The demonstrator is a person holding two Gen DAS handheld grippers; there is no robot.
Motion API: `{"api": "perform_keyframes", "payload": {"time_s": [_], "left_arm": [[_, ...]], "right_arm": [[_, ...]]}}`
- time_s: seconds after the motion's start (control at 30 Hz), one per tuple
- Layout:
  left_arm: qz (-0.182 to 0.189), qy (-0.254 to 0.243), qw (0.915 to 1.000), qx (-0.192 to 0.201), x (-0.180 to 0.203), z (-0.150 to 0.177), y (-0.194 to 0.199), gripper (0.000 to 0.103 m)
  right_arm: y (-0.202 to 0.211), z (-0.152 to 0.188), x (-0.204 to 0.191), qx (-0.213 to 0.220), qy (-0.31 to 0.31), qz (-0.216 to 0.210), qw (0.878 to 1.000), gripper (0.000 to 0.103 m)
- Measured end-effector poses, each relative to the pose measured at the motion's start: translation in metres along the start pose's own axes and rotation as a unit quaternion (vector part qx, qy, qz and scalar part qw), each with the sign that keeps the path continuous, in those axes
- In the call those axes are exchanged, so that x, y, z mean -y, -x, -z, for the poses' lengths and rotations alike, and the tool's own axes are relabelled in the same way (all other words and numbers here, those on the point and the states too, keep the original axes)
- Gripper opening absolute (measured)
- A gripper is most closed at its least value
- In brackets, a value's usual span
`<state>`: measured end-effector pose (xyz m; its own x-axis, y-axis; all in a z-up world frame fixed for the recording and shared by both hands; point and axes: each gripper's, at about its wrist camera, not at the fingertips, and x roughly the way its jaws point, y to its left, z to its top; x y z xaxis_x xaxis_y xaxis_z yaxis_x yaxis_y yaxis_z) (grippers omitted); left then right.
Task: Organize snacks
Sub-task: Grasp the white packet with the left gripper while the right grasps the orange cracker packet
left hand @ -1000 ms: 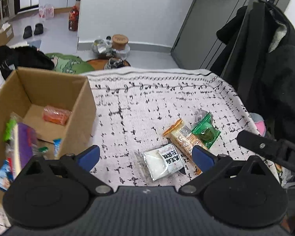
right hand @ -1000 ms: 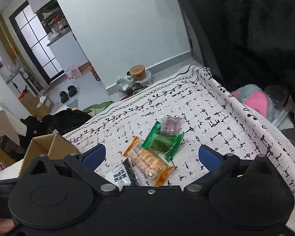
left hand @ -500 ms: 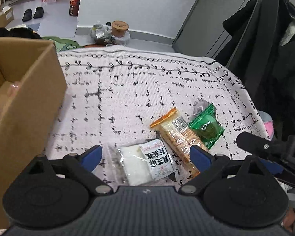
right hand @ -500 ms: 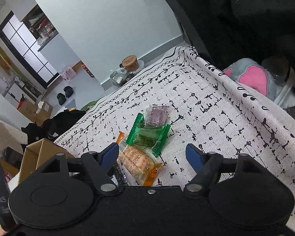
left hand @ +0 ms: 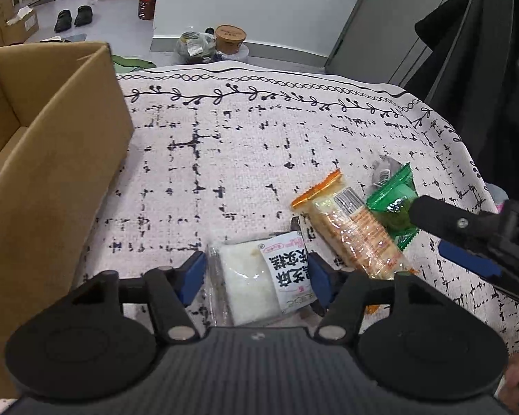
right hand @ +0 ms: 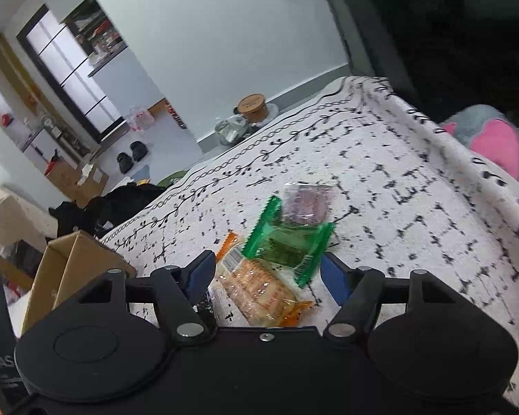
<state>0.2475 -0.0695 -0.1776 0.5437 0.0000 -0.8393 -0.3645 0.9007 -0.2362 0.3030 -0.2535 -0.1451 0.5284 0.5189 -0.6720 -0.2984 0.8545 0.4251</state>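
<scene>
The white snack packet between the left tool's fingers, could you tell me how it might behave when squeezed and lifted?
The white packet looks like thin, glossy film, so it may crinkle and slip a little. Its pale block filling seems soft and could dent under a hard squeeze. It lies flat on the cloth, so it probably won't roll.

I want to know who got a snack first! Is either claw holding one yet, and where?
Neither yet. The left gripper straddles the white packet, jaws open at its sides. The right gripper is open around the green packet.
</scene>
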Motion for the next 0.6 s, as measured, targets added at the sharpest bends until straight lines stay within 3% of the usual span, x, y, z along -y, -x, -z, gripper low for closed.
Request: {"api": "perform_keyframes", "payload": {"time_s": [0.3, 0.4, 0.43, 0.6], "left_arm": [[-0.016, 0.011, 0.9998, -0.006, -0.017, 0.006, 0.013, 0.060], [-0.021, 0.013, 0.9996, -0.011, -0.021, 0.009, 0.017, 0.060], [-0.024, 0.011, 0.9996, -0.013, -0.022, 0.011, 0.018, 0.060], [-0.031, 0.012, 0.9992, -0.019, -0.024, 0.016, 0.024, 0.060]], "right_arm": [[-0.009, 0.009, -0.007, -0.019, 0.039, 0.010, 0.999, 0.067], [-0.013, 0.014, -0.010, -0.039, 0.056, 0.014, 0.998, 0.053], [-0.016, 0.016, -0.011, -0.054, 0.062, 0.018, 0.996, 0.037], [-0.012, 0.022, -0.013, -0.082, 0.069, 0.009, 0.994, 0.020]]}}
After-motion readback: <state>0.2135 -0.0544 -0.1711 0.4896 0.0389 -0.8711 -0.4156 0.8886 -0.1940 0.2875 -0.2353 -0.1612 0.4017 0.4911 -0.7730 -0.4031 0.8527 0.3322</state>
